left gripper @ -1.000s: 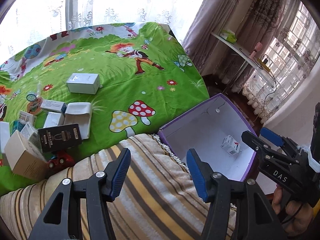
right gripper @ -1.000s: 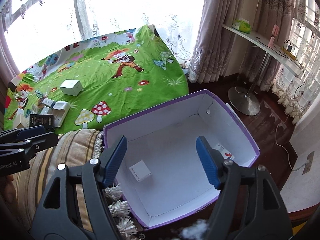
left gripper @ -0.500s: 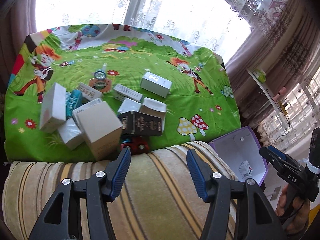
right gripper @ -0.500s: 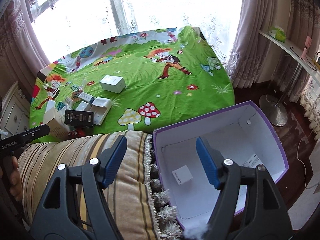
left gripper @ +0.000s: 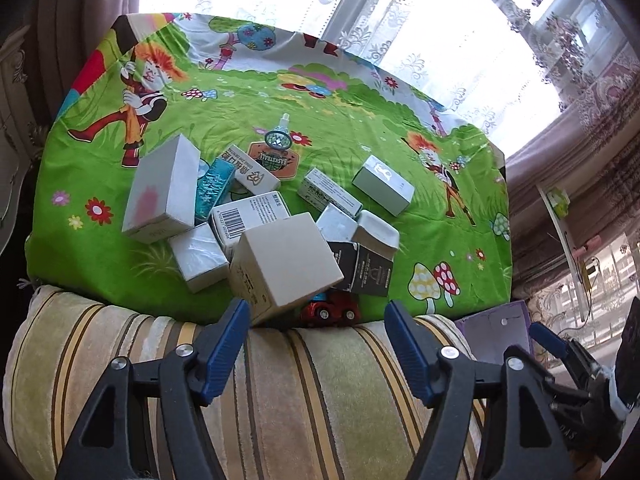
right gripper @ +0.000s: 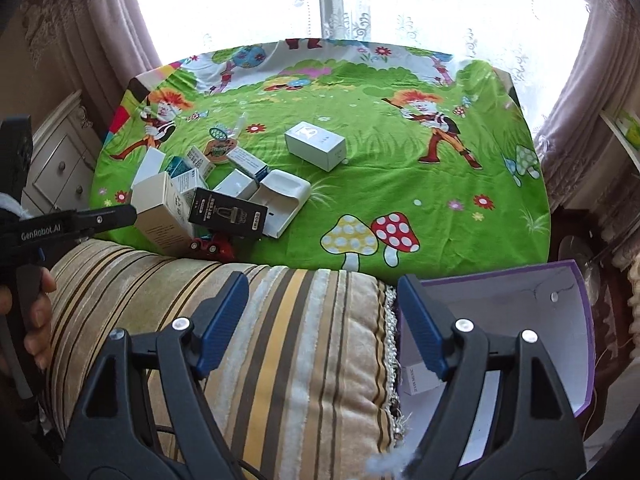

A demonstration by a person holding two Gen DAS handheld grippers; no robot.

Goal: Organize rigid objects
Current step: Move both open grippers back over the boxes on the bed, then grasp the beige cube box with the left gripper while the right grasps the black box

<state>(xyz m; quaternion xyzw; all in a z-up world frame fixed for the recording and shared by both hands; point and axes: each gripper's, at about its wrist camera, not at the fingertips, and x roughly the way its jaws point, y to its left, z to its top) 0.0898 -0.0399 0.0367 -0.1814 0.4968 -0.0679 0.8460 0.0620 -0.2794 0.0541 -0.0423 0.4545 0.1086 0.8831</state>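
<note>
Several small cartons lie in a pile on the green cartoon bedsheet [left gripper: 280, 120]. A large beige box [left gripper: 284, 264] leans at the pile's front, next to a black box [left gripper: 368, 272] and a red toy car [left gripper: 332, 308]. A grey-white box [left gripper: 382, 190] lies apart to the right and shows in the right wrist view [right gripper: 316, 145]. My left gripper [left gripper: 316, 328] is open and empty above the striped cushion [left gripper: 304, 392], just short of the beige box. My right gripper [right gripper: 320, 312] is open and empty over the cushion [right gripper: 288, 340], beside the purple box [right gripper: 576, 312], which holds a small white carton [right gripper: 418, 378].
The purple box [left gripper: 496, 332] stands at the right end of the cushion. A white nightstand [right gripper: 60, 160] is left of the bed. Curtains and a bright window run behind it. A shelf [left gripper: 560, 216] stands at the right.
Both grippers swung left, away from the purple box and toward the pile of cartons. The left gripper now faces the beige box closely. Both stay open and empty.
</note>
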